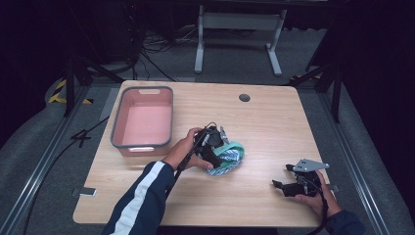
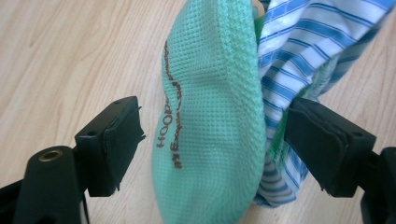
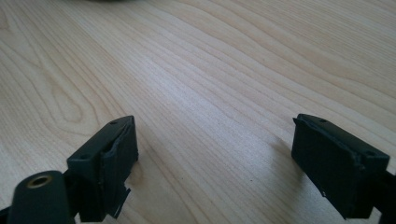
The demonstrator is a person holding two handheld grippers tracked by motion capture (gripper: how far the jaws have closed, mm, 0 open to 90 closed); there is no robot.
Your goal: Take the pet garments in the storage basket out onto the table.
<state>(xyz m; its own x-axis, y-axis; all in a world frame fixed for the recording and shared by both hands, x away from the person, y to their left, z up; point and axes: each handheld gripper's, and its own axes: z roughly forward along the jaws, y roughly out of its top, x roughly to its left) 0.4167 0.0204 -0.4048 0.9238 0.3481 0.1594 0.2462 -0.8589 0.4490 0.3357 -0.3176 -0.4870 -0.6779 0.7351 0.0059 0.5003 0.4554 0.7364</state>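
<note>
A mint-green sock (image 2: 210,121) with brown lettering lies bundled with a blue-and-white striped cloth (image 2: 299,51) on the wooden table (image 1: 274,127). In the high view the bundle (image 1: 231,155) sits at mid-table. My left gripper (image 2: 215,116) is open, one jaw on each side of the sock; the right-hand jaw is up against the striped cloth. From above, the left gripper (image 1: 214,159) leans down onto the bundle's left side. My right gripper (image 3: 212,135) stands open above bare wood. It is seen near the front right edge as the right gripper (image 1: 283,176).
A pink basin (image 1: 142,90) with a grey rim stands at the table's left, nothing in it. A dark round grommet (image 1: 244,97) sits near the far edge. Beyond the table are a white frame (image 1: 240,22) and cables on the floor.
</note>
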